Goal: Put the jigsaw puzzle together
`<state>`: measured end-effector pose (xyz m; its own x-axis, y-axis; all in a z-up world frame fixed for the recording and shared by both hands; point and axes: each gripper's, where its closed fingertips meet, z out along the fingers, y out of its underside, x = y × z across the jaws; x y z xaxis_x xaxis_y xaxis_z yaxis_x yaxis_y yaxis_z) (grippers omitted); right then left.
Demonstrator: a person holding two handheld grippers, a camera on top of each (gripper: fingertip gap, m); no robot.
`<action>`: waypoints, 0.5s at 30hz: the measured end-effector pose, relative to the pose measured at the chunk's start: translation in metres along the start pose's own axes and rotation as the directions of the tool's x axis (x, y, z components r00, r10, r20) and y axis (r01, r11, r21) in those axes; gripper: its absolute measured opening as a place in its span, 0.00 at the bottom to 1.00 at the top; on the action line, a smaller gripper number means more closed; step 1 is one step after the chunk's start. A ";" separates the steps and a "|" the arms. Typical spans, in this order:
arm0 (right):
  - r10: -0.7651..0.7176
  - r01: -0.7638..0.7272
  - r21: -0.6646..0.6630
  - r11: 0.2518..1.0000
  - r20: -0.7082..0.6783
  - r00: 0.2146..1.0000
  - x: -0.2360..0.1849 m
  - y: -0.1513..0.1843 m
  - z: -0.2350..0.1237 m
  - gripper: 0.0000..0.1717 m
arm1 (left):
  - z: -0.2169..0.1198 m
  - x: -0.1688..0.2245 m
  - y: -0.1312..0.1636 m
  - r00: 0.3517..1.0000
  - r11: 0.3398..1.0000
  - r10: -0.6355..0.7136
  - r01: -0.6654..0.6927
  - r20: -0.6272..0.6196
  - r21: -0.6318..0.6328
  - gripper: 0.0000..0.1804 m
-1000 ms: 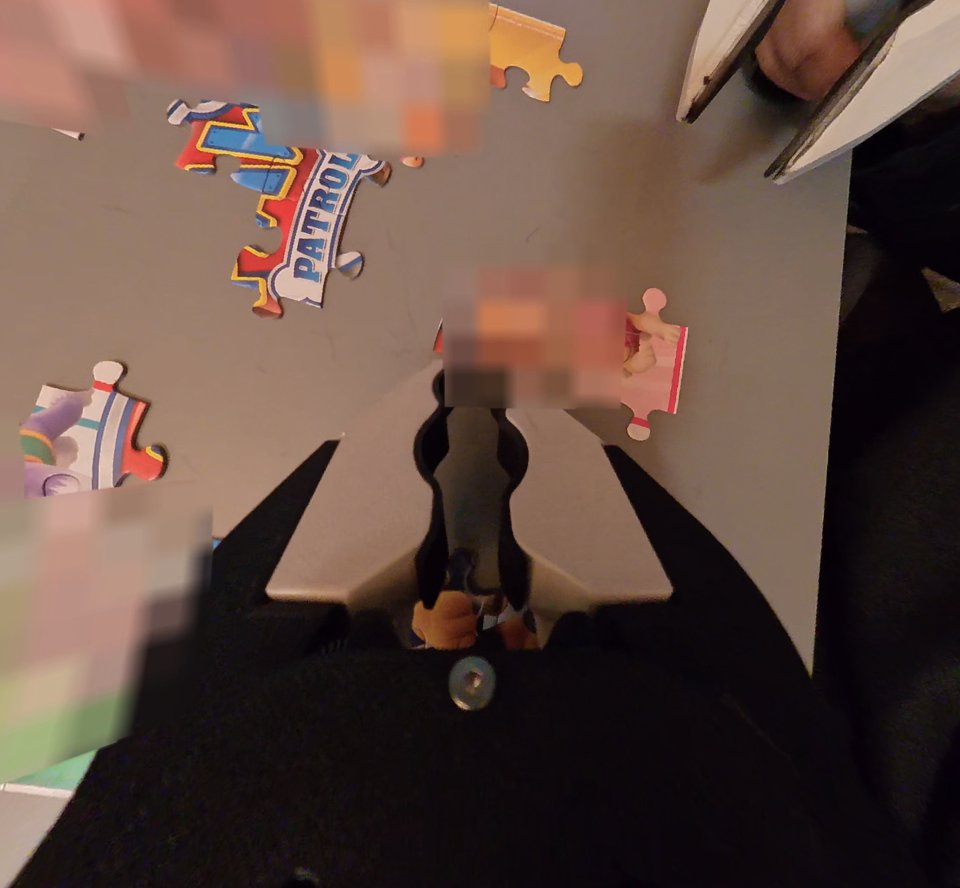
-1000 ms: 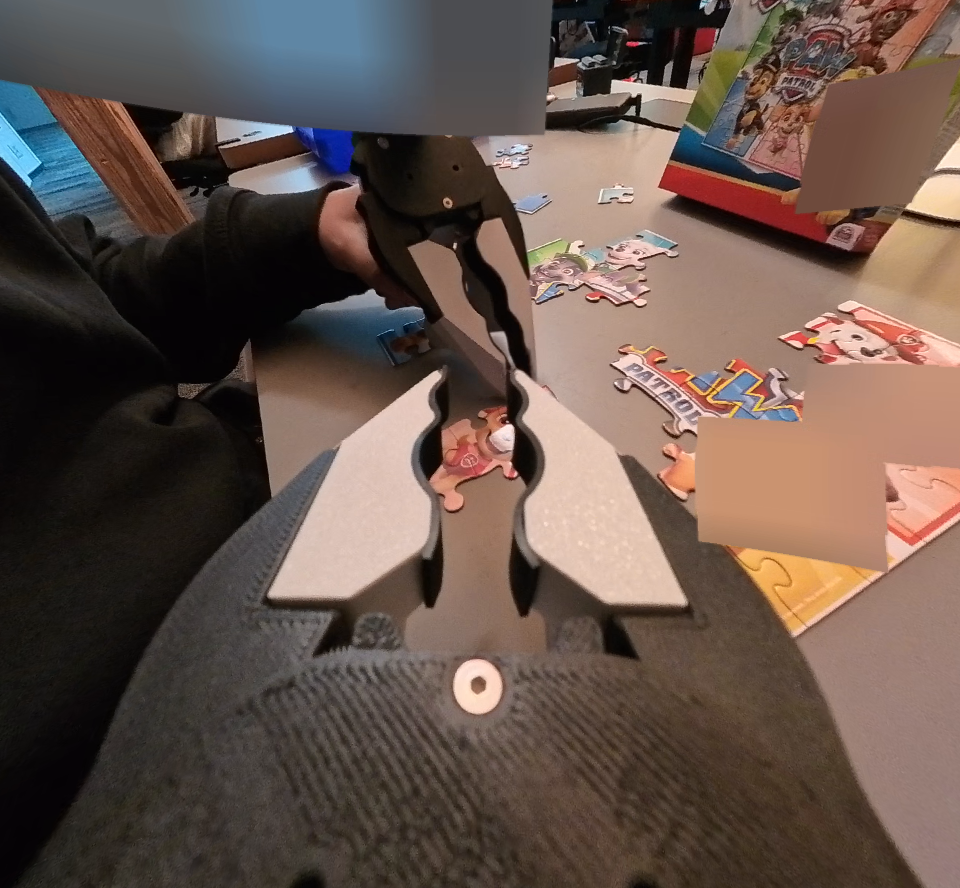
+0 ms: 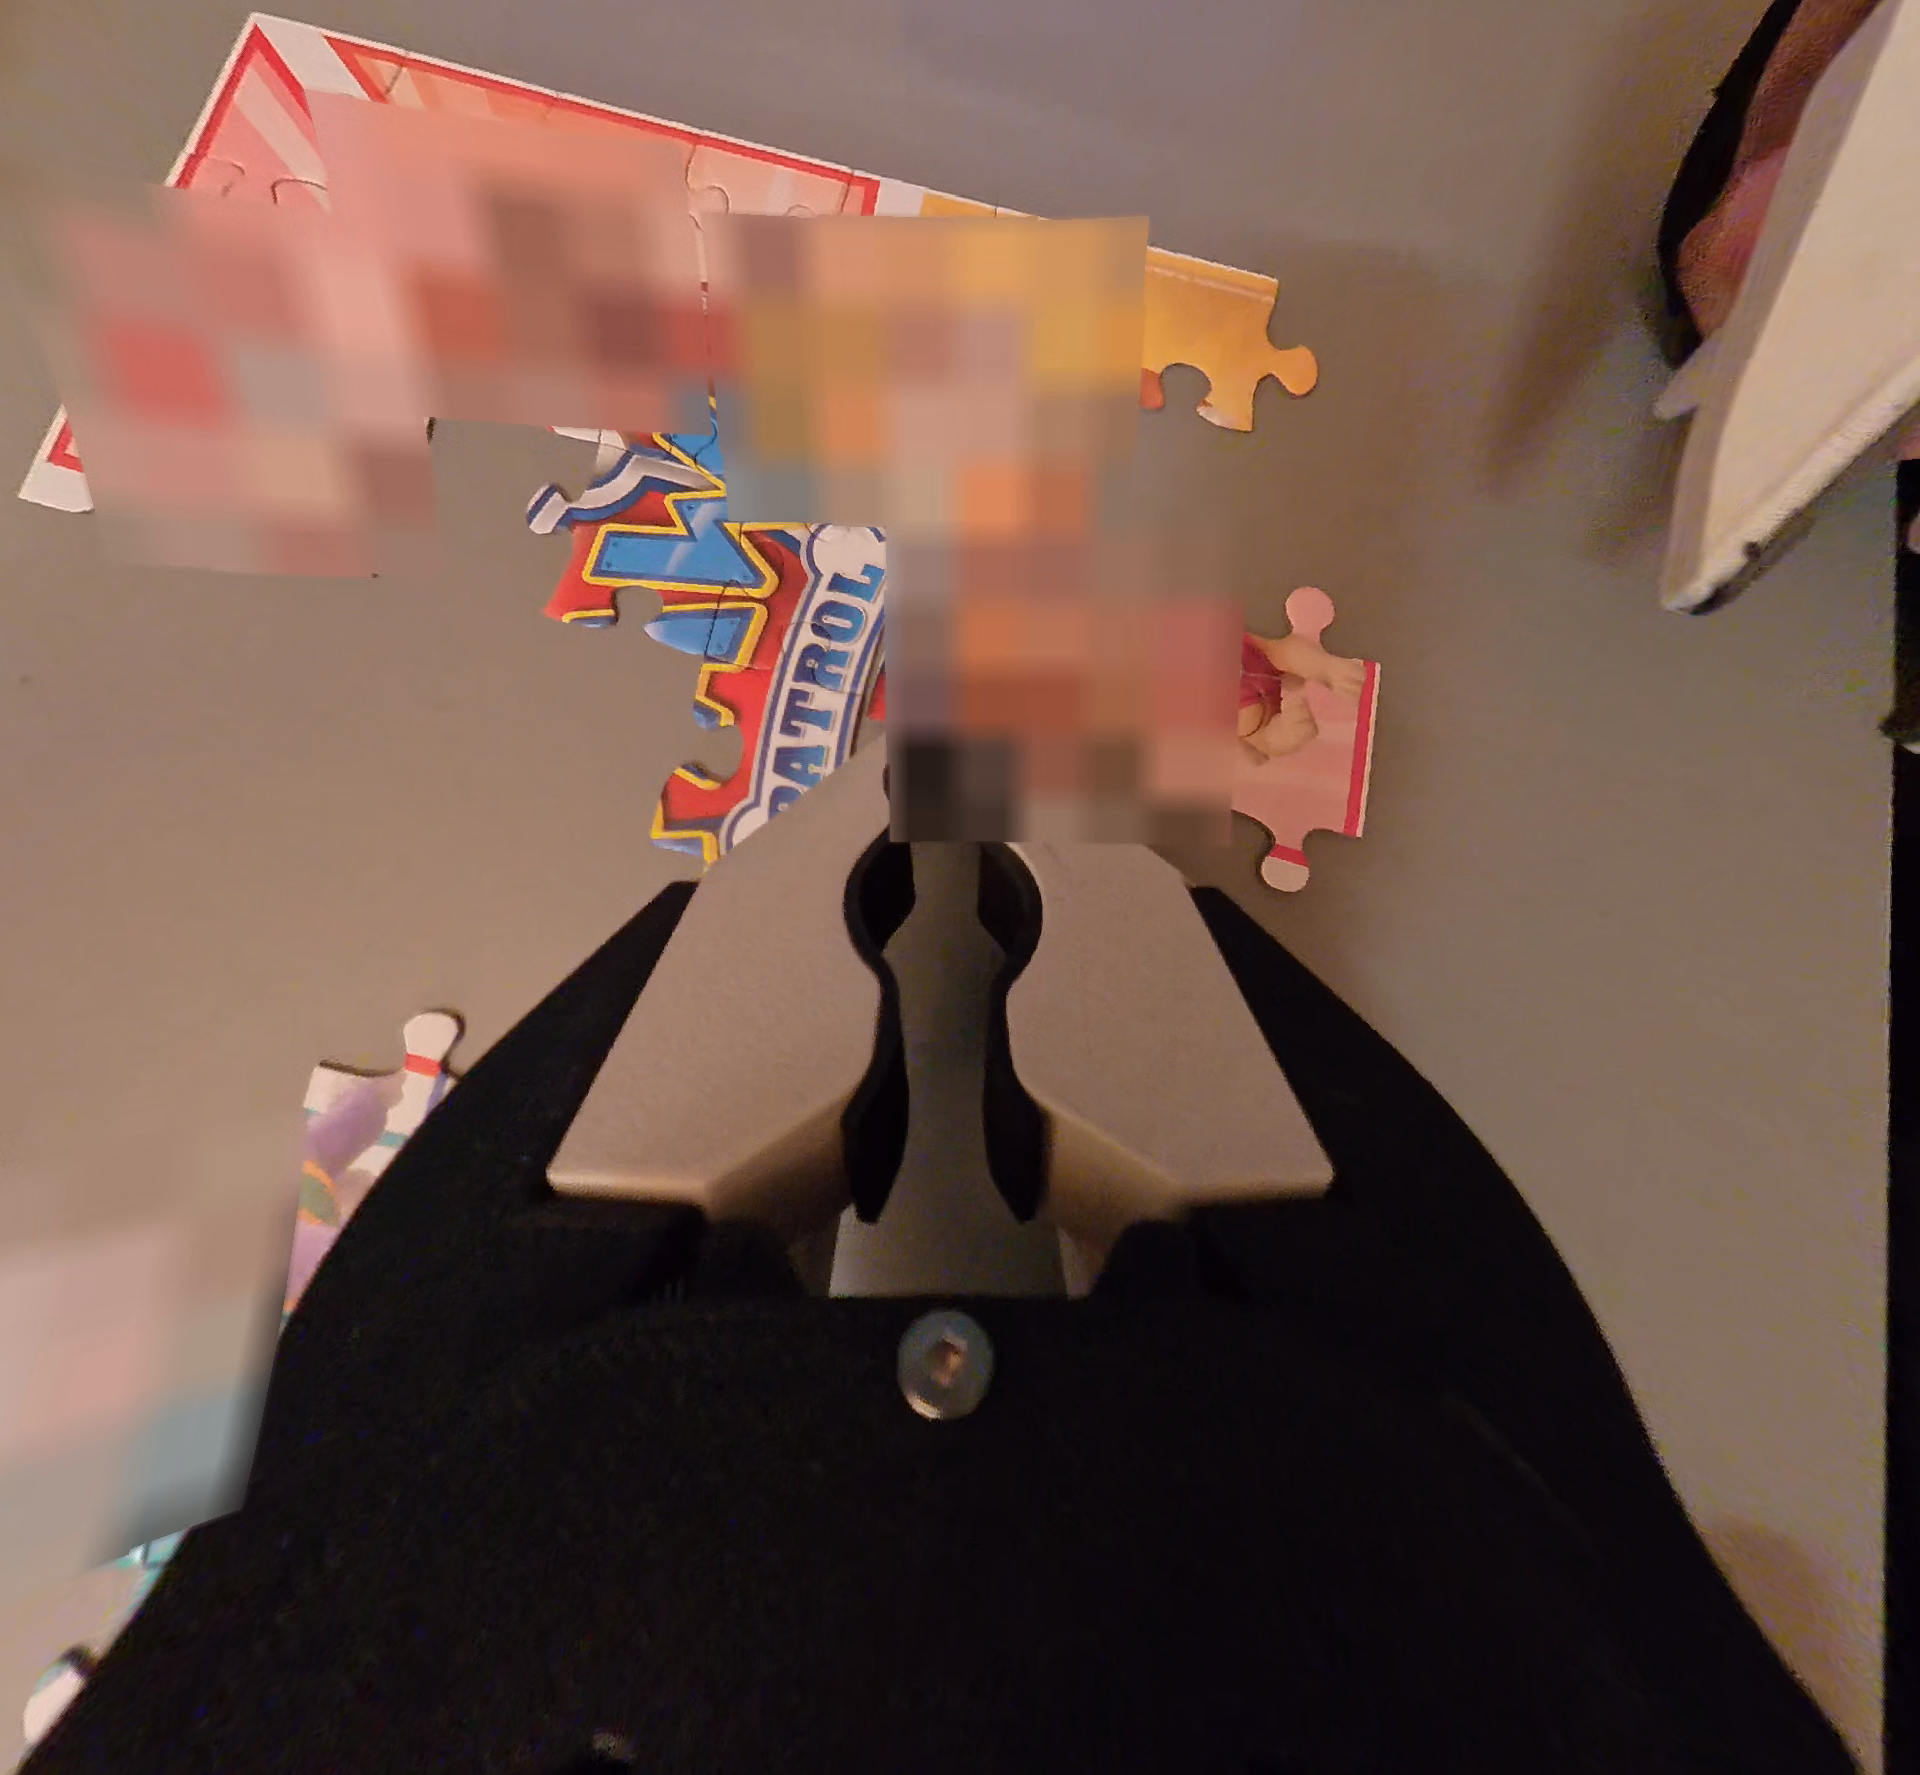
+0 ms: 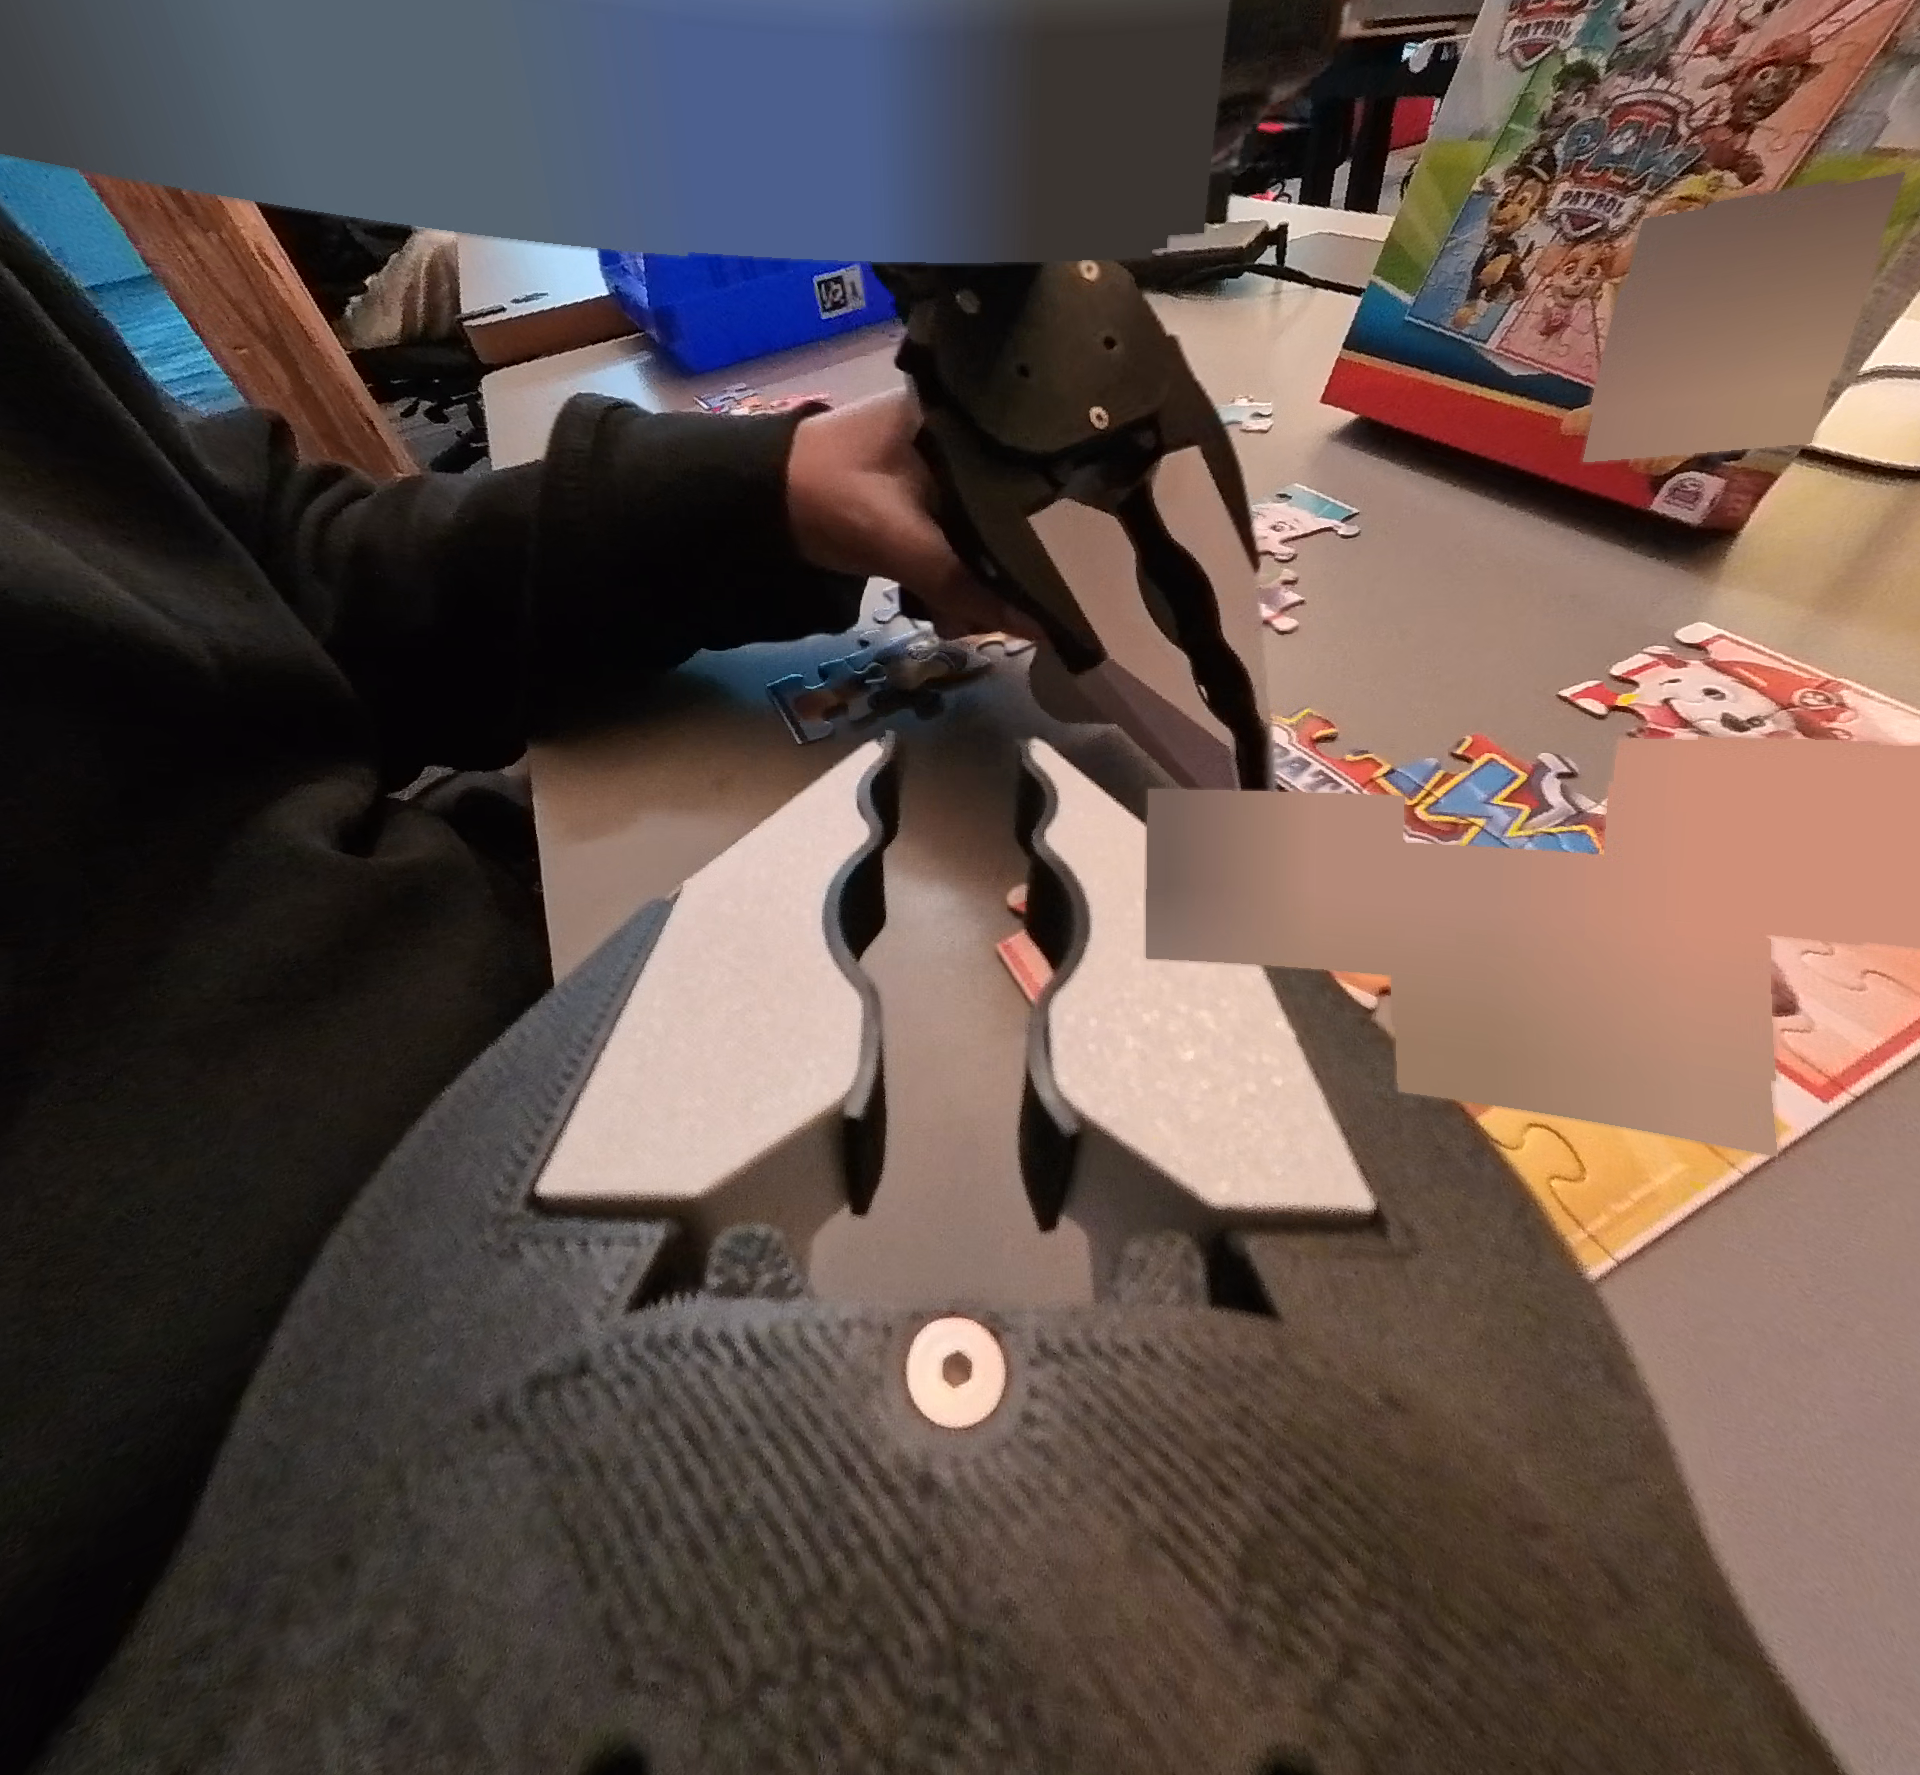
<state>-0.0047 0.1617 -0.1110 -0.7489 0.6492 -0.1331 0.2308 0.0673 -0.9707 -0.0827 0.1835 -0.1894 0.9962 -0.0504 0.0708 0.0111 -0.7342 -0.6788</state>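
The left gripper point(image 4: 1244, 761) is held by a hand point(image 4: 862, 499) in a dark sleeve and points down onto the grey worktop point(image 3: 1558, 998). In the right wrist view its two fingers point(image 4: 1195, 603) run together toward the tips, so they stand closed. The tips themselves are covered by a blurred patch, and I cannot tell if something is pinched between them. They come down at the near end of the red and blue logo piece group point(image 3: 748, 645), and a pink puzzle piece point(image 3: 1320, 738) lies just beside, to the right.

The right gripper point(image 4: 956, 759) hovers over the worktop with its fingers apart. Only bare worktop shows between them. A small piece with a red edge point(image 4: 1023, 967) lies close by its right finger.

Farther off lies an assembled puzzle part with a red border point(image 3: 520, 104), with a yellow piece point(image 3: 1216, 343) at its end. Some joined blue pieces point(image 4: 873, 676) lie under the hand. One more loose piece point(image 3: 364, 1112) lies at the left. A puzzle box point(image 4: 1558, 167) stands at the back right, and a blue bin point(image 4: 727, 312) at the back.
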 end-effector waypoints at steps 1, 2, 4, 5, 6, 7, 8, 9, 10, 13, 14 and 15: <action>0.001 -0.001 0.002 1.000 0.002 1.000 0.000 0.000 0.000 0.11 | 0.002 -0.001 0.000 1.000 1.000 0.003 -0.003 0.001 -0.005 0.00; 0.001 -0.001 0.005 1.000 0.003 1.000 0.000 -0.001 0.000 0.11 | 0.003 -0.002 -0.001 1.000 1.000 0.006 -0.006 0.003 -0.006 0.00; 0.003 -0.003 0.009 1.000 0.006 1.000 0.000 -0.001 -0.001 0.11 | 0.004 -0.002 -0.002 1.000 1.000 0.002 -0.002 -0.001 -0.008 0.00; 0.005 -0.005 0.012 1.000 0.007 1.000 -0.001 -0.001 -0.001 0.11 | 0.004 -0.003 -0.002 1.000 1.000 0.002 -0.002 0.002 -0.011 0.00; 0.007 -0.007 0.014 1.000 0.009 1.000 -0.001 -0.002 -0.001 0.11 | 0.005 -0.003 -0.002 1.000 1.000 0.002 -0.002 0.004 -0.012 0.00; 0.009 -0.009 0.015 1.000 0.011 1.000 -0.001 -0.002 -0.002 0.11 | 0.005 -0.003 -0.003 1.000 1.000 0.000 0.000 0.005 -0.012 0.00; 0.011 -0.011 0.017 1.000 0.012 1.000 -0.001 -0.002 -0.002 0.11 | 0.005 -0.003 -0.003 1.000 1.000 -0.001 0.002 0.004 -0.012 0.00; 0.012 -0.013 0.018 1.000 0.013 1.000 -0.001 -0.002 -0.002 0.11 | 0.005 -0.003 -0.003 1.000 1.000 -0.001 0.001 0.005 -0.014 0.00; 0.014 -0.014 0.019 1.000 0.014 1.000 -0.001 -0.002 -0.002 0.11 | 0.005 -0.003 -0.003 1.000 1.000 -0.001 0.001 0.007 -0.013 0.00; 0.015 -0.015 0.019 1.000 0.015 1.000 -0.001 -0.003 -0.002 0.12 | 0.005 -0.002 -0.002 1.000 1.000 0.002 -0.002 0.008 -0.017 0.01; 0.012 -0.012 0.017 1.000 0.013 1.000 -0.001 -0.002 -0.002 0.12 | 0.004 -0.002 -0.002 1.000 1.000 0.005 -0.005 0.011 -0.016 0.01; 0.004 -0.004 0.012 1.000 0.008 1.000 -0.001 -0.002 -0.001 0.12 | 0.004 -0.003 -0.002 1.000 1.000 0.005 -0.005 0.013 -0.011 0.01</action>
<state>-0.0035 0.1616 -0.1092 -0.7529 0.6435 -0.1381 0.2262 0.0561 -0.9725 -0.0851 0.1881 -0.1909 0.9973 -0.0453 0.0581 0.0054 -0.7417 -0.6707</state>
